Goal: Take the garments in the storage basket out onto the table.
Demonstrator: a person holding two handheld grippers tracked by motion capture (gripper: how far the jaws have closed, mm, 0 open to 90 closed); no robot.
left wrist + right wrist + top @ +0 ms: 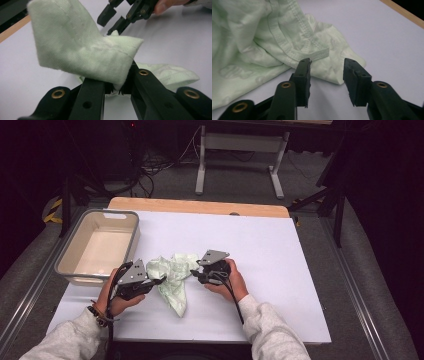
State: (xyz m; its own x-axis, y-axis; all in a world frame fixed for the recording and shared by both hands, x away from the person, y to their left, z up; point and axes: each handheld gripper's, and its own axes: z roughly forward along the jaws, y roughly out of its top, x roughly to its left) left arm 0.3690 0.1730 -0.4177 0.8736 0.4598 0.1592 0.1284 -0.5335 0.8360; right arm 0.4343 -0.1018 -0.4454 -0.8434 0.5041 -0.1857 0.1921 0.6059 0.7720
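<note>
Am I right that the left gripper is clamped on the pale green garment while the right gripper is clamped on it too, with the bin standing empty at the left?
Not quite: the right gripper is open. The right gripper view shows its fingers apart, with bare table between them at the edge of the pale green garment. The left gripper is clamped on it, and the bin stands empty at the left.

Pale mint-green garment (175, 275), black tools, white table (280, 270), beige grey-rimmed bin (75, 240), grey sleeves (272, 332).

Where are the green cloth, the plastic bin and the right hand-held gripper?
green cloth (172, 280), high view, middle of the crumpled fabric
plastic bin (65, 255), high view, left rim
right hand-held gripper (326, 72), right gripper view, between its open jaws
</note>
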